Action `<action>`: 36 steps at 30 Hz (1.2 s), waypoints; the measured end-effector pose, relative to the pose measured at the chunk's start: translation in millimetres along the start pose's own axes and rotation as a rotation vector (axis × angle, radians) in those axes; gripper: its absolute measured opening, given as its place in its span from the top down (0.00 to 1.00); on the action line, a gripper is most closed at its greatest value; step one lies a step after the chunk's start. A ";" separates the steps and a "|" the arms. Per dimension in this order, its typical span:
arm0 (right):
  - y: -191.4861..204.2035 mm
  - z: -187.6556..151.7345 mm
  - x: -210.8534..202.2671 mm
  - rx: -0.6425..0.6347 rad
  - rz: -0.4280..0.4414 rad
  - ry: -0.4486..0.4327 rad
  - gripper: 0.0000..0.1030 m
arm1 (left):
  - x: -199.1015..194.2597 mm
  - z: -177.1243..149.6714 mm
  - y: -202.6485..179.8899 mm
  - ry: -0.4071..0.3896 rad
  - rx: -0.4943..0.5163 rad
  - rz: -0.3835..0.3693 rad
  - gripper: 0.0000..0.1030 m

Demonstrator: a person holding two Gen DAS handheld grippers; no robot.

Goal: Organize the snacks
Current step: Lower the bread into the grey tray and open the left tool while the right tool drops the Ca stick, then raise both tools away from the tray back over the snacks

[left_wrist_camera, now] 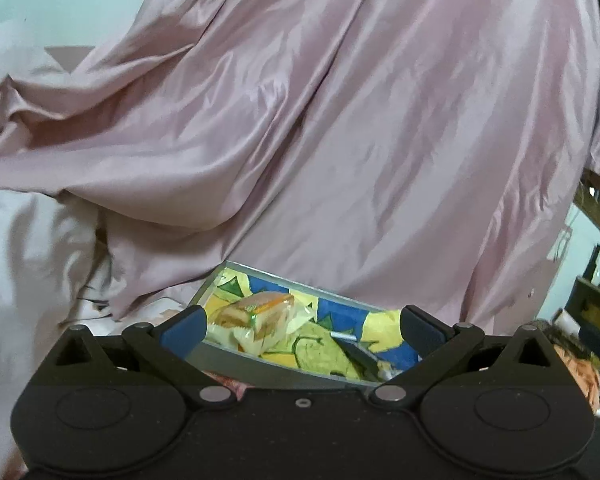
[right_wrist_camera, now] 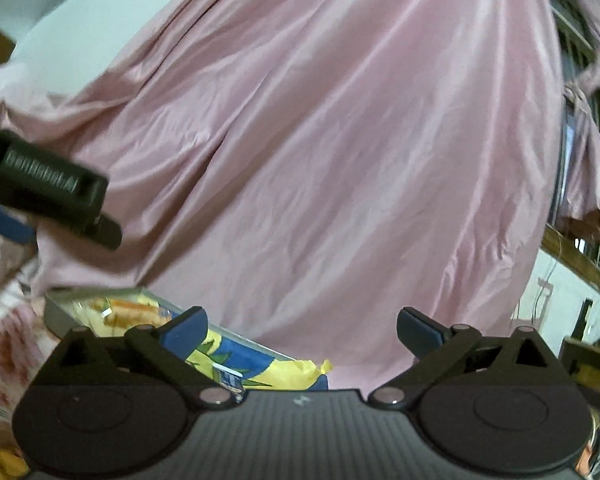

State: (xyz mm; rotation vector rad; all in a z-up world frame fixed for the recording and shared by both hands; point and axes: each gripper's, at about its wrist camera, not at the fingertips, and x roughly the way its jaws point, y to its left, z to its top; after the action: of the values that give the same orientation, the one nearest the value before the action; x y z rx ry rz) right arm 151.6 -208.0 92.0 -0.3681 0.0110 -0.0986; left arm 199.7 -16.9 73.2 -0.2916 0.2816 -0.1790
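Observation:
A shallow grey tray (left_wrist_camera: pixel 284 276) lined with yellow, blue and green paper lies just ahead of my left gripper (left_wrist_camera: pixel 302 326). A clear-wrapped orange and cream snack (left_wrist_camera: pixel 260 312) lies in it near the left finger. The left gripper is open and empty above the tray. In the right wrist view the same tray (right_wrist_camera: pixel 56 312) sits low left with wrapped orange snacks (right_wrist_camera: pixel 128 310) inside. My right gripper (right_wrist_camera: pixel 302 328) is open and empty, with its left finger over the tray. The left gripper's black body (right_wrist_camera: pixel 48 184) shows at the left edge.
A large pink satin curtain (left_wrist_camera: pixel 340 120) fills most of both views behind the tray. Floral cloth (right_wrist_camera: pixel 4 344) lies at the left. A wooden window frame (right_wrist_camera: pixel 572 256) and dark clutter (left_wrist_camera: pixel 596 312) stand at the right.

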 end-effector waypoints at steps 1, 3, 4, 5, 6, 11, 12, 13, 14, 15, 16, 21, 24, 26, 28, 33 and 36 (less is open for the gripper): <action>-3.2 1.5 -6.3 0.017 0.000 -0.002 0.00 | -6.7 -2.2 -1.1 0.001 0.015 0.002 0.01; -9.7 4.3 -18.8 0.049 0.006 -0.002 0.00 | -19.7 -6.6 -1.8 0.003 0.047 0.007 0.01; -12.1 5.0 -24.2 0.064 0.011 -0.001 0.00 | -26.8 -9.3 -0.9 0.004 0.061 0.013 0.01; -14.0 5.6 -29.3 0.075 0.016 0.002 0.00 | -34.1 -12.1 0.9 0.005 0.074 0.021 0.01; -14.6 6.1 -33.5 0.083 0.024 0.004 0.00 | -40.7 -14.7 3.6 0.000 0.083 0.031 0.01; -14.5 6.3 -57.8 0.109 0.061 0.015 0.00 | -75.6 -25.4 23.8 0.002 0.100 0.110 0.01; -14.6 5.8 -63.1 0.115 0.071 0.020 0.00 | -81.3 -26.4 28.2 0.009 0.096 0.124 0.01; -13.6 5.3 -67.8 0.118 0.080 0.024 0.00 | -87.3 -27.1 32.5 0.016 0.091 0.136 0.01; -13.1 4.7 -72.3 0.120 0.090 0.030 0.00 | -92.4 -27.8 36.7 0.022 0.084 0.144 0.01; -12.3 4.3 -76.3 0.120 0.100 0.036 0.00 | -97.6 -28.2 40.4 0.029 0.078 0.152 0.01; -11.0 3.9 -80.4 0.119 0.112 0.042 0.00 | -102.9 -28.9 43.6 0.035 0.072 0.158 0.01; -4.7 -0.2 -102.3 0.110 0.159 0.075 0.00 | -125.3 -38.2 54.8 0.074 0.078 0.178 0.01; -1.6 -4.7 -113.1 0.114 0.189 0.111 0.00 | -134.9 -47.6 57.8 0.112 0.088 0.179 0.01; 1.0 -7.0 -119.0 0.115 0.210 0.138 0.00 | -140.6 -53.5 58.3 0.135 0.095 0.179 0.01; 3.3 -9.0 -123.7 0.121 0.231 0.168 0.00 | -144.7 -58.0 57.1 0.153 0.106 0.172 0.01; 4.3 -15.8 -134.4 0.139 0.273 0.243 0.00 | -149.5 -67.6 52.5 0.208 0.139 0.161 0.01; 4.2 -20.3 -138.7 0.145 0.285 0.285 0.00 | -149.3 -72.7 51.5 0.250 0.146 0.163 0.01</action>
State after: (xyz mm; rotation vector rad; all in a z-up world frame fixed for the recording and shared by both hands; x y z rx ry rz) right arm 13.3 -197.8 70.5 -0.2025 0.3354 0.1304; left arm 43.7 44.9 27.5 -0.0996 0.5351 -0.0739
